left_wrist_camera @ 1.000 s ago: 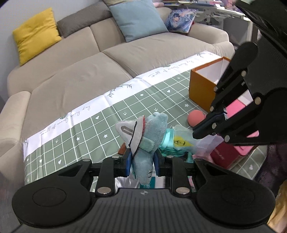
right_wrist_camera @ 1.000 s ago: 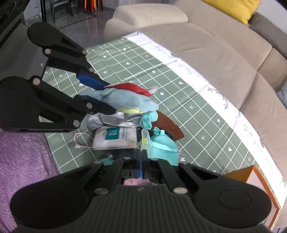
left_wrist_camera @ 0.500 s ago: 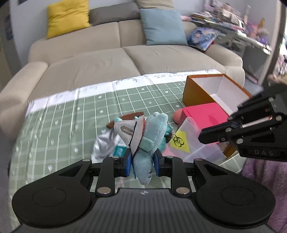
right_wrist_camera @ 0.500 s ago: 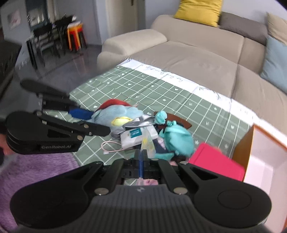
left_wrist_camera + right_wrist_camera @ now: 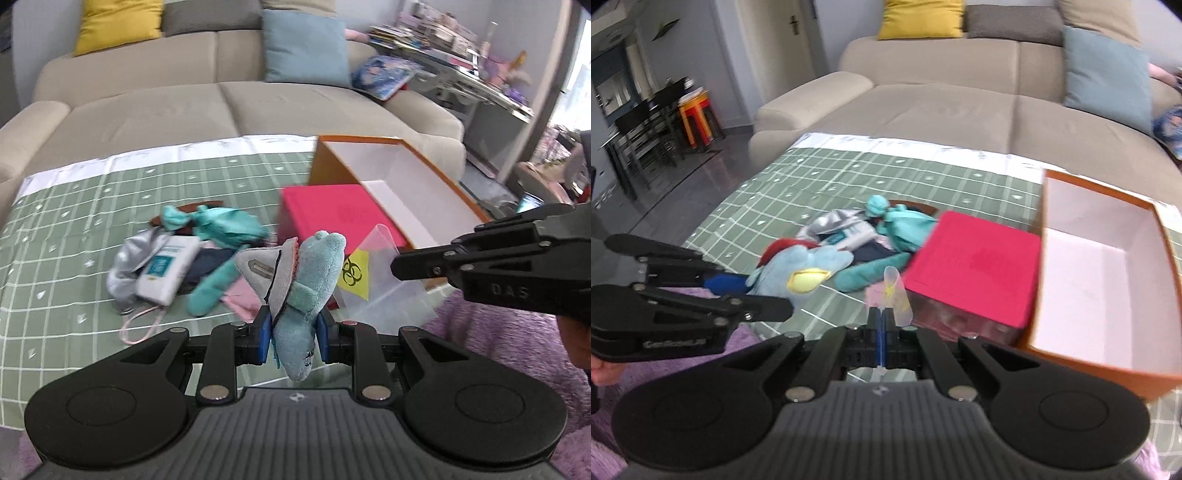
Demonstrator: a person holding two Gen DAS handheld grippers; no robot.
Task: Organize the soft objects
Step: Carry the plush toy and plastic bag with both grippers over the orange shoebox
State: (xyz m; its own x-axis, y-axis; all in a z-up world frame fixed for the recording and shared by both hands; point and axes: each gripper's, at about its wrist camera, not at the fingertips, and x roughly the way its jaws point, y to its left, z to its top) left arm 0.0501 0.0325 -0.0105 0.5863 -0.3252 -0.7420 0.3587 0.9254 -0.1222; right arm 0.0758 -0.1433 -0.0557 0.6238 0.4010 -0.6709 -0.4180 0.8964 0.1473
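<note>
**Both hands loaded above the green mat**

My left gripper (image 5: pixel 291 334) has its fingers clamped on a blue plush toy (image 5: pixel 306 280), which stands up between the pads. My right gripper (image 5: pixel 882 341) has its fingers pressed together on the edge of a clear plastic bag (image 5: pixel 895 293). Ahead of both sets of fingers, a pile of soft items (image 5: pixel 192 254) lies on the surface, beside a pink box (image 5: pixel 975 271) and an open orange box (image 5: pixel 1104 273).

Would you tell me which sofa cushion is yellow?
The yellow cushion at the sofa's left end; beside it sit a grey cushion and a blue one.
</note>
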